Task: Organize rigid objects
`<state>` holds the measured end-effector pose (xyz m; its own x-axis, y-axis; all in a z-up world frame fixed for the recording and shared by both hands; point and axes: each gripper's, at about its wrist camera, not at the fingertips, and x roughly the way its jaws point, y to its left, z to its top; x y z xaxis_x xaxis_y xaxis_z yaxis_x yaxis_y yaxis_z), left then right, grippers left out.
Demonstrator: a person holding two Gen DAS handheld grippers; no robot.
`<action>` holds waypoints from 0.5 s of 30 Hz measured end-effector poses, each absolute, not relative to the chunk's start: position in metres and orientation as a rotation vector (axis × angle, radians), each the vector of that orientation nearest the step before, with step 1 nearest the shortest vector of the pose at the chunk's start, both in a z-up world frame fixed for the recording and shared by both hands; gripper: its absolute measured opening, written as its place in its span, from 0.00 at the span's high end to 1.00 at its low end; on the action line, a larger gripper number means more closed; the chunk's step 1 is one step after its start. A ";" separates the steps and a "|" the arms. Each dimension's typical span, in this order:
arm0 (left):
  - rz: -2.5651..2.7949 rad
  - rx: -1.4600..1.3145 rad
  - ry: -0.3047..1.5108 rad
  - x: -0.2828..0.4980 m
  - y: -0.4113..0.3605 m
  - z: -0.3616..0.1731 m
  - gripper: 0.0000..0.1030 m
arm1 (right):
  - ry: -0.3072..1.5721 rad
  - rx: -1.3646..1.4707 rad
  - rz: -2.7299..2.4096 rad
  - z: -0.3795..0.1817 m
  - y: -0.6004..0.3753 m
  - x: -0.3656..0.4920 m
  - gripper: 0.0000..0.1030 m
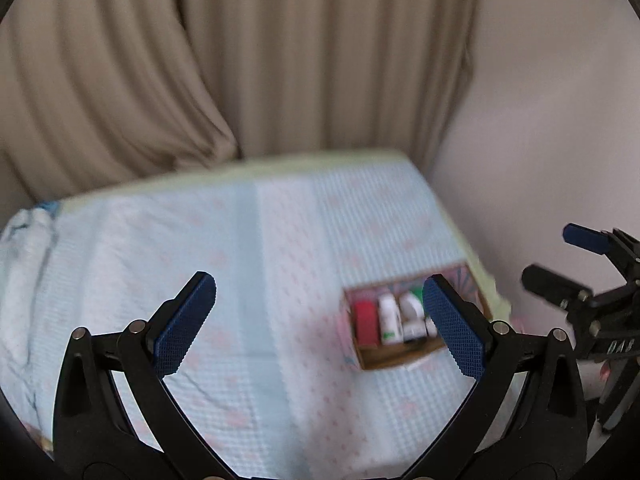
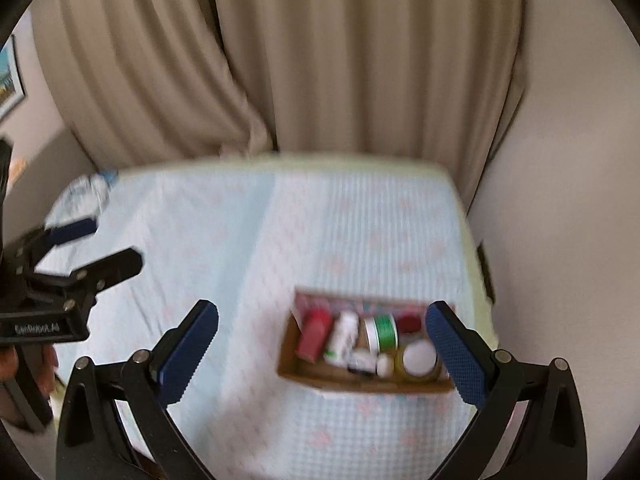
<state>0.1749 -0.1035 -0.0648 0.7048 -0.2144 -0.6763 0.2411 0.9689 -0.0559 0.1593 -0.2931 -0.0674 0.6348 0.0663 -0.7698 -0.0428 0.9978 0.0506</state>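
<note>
A cardboard box (image 2: 360,383) stands near the right edge of a bed with a light blue cover (image 2: 224,240). It holds a red box (image 2: 316,334), a white bottle (image 2: 344,334), a green-and-white roll (image 2: 382,332), a white round lid (image 2: 419,358) and other small items. The box also shows in the left wrist view (image 1: 394,358). My right gripper (image 2: 322,312) is open and empty, above and in front of the box. My left gripper (image 1: 320,284) is open and empty, to the left of the box. Both views are blurred.
Beige curtains (image 2: 320,60) hang behind the bed. A pale wall (image 2: 568,200) stands close on the right. A crumpled white cloth (image 1: 28,248) lies at the bed's far left. The other gripper shows at each view's edge: the right one (image 1: 580,280), the left one (image 2: 72,252).
</note>
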 end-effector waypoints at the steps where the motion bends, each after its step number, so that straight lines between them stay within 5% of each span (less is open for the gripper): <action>1: -0.236 0.035 0.694 0.161 -0.092 -0.048 0.00 | 0.837 0.030 0.053 -0.049 -0.286 0.151 0.00; 6: -0.153 0.056 0.495 0.102 -0.055 0.006 0.00 | 0.628 0.043 -0.001 0.021 -0.253 0.100 0.00; 15: -0.078 -0.021 0.385 0.032 -0.008 0.004 0.00 | 0.485 0.016 -0.090 0.037 -0.224 0.046 0.00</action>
